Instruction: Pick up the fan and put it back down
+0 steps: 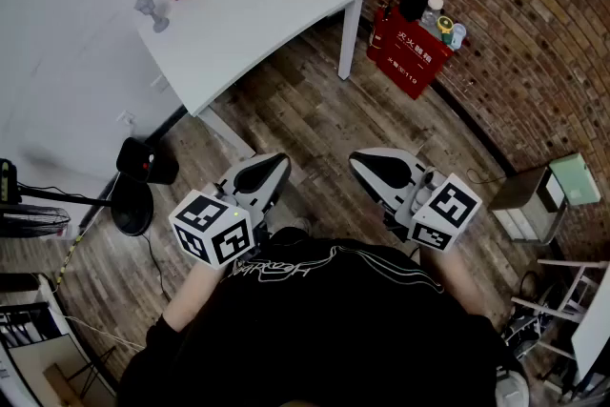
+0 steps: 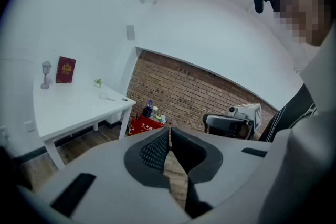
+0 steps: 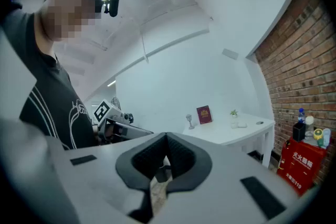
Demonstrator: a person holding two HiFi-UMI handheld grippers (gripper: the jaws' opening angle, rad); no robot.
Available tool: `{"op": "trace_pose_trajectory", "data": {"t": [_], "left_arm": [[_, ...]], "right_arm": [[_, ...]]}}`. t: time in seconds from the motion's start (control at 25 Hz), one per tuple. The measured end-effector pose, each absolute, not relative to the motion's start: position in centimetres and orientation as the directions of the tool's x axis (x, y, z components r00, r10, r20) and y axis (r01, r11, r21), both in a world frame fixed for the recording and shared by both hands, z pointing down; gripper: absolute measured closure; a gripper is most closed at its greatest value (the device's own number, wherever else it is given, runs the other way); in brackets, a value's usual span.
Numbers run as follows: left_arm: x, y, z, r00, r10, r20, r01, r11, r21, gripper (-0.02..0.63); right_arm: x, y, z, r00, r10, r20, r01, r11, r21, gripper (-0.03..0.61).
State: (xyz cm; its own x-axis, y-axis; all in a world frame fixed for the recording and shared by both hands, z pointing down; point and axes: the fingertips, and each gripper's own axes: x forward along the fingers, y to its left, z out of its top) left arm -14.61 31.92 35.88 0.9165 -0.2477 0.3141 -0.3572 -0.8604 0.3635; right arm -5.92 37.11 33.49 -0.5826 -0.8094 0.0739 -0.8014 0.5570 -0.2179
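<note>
Black-padded jaws, left gripper (image 2: 169,132): together, nothing between them, only floorboards showing below the tips.
Black-padded jaws, right gripper (image 3: 166,138): likewise pressed together and empty.

Pose: both grippers are held side by side close against the person's torso, above the wooden floor (image 1: 315,124). Their noses point ahead toward the white worktop (image 1: 248,24). The left one dips slightly and the right one sits level. Neither touches anything.

Task item: the fan (image 1: 130,210) reads as a black stand fan on a round base. It stands on the floor well apart to the person's left, below the worktop's near corner, with its head at the frame's left edge. Untouched; the pick-up is not yet begun.

Hazards, as judged:
- Closed jaws arriving at the fan would knock it rather than take it, so they must part first.
- A tall, top-heavy item gripped low or off-centre on a thin pole may swing or topple.
- A thin dark cord (image 1: 152,257) appears to trail from the base, and lifting against it could snag or drag.
- Setting the base down tilted may leave it rocking.
</note>
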Motion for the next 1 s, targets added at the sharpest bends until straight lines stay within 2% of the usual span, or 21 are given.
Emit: {"op": "trace_pose_trajectory", "data": {"t": [0.44, 0.52, 0.88, 1.0], "left_arm": [[-15.6, 35.1, 34.2, 0.935, -0.225, 0.272, -0.311, -0.891, 0.332, 0.575], [-15.6, 35.5, 33.9, 0.937, -0.224, 0.266, -0.306, -0.894, 0.326, 0.575], [-16.1, 35.9, 35.1, 0.933, -0.227, 0.280, -0.321, -0.878, 0.356, 0.575], [-16.3, 35.0, 35.7, 0.933, -0.226, 0.281, -0.322, -0.871, 0.371, 0.575]], "right_arm": [[-5.5, 40.7, 30.5, -0.481, -0.876, 0.029, -0.872, 0.475, -0.119, 0.574], [-5.2, 41.2, 30.3, -0.470, -0.882, 0.036, -0.879, 0.465, -0.104, 0.537], [-4.0, 41.3, 31.9, -0.427, -0.900, 0.089, -0.903, 0.419, -0.093, 0.289], [-3.6, 40.1, 32.5, -0.405, -0.908, 0.107, -0.913, 0.395, -0.101, 0.266]]}}
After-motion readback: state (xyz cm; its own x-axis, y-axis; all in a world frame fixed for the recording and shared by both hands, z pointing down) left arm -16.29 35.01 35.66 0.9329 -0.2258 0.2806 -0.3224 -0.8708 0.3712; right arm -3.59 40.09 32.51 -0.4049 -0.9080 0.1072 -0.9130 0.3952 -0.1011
